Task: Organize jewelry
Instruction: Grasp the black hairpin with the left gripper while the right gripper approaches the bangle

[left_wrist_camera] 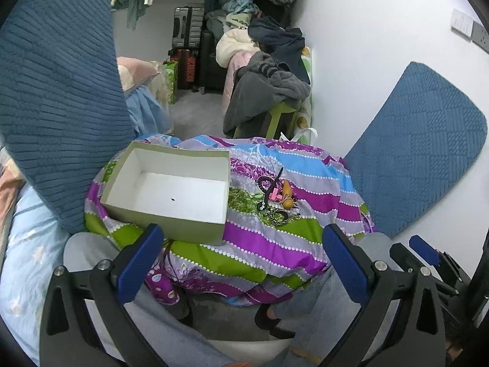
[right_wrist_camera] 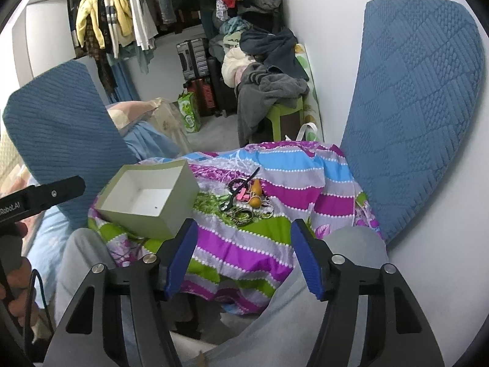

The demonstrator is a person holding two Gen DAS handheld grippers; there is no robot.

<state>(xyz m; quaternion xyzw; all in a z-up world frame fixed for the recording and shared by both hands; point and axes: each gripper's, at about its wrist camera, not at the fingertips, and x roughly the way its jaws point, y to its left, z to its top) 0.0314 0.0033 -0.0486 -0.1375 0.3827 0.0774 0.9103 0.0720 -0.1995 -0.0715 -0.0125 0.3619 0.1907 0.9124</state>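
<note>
- An open grey-green cardboard box (left_wrist_camera: 171, 189) with a white lining is sitting at the left of a striped purple, green and blue cloth (left_wrist_camera: 275, 244), holding only a tiny dark speck.
- A tangled heap of jewelry (left_wrist_camera: 276, 197), with black rings, pink pieces, beaded chains and an orange pear-shaped pendant, is lying just right of the box, touching neither claw.
- The left gripper (left_wrist_camera: 244, 263) is hanging wide open, gripping nothing.
- The right gripper (right_wrist_camera: 244, 257) is standing partly open, also empty-handed.

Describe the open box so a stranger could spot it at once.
Find the striped cloth in purple, green and blue. On its left side sits the box, beside the jewelry pile. It alone is rectangular: lidless, grey-green outside, white and nearly empty inside.
</note>
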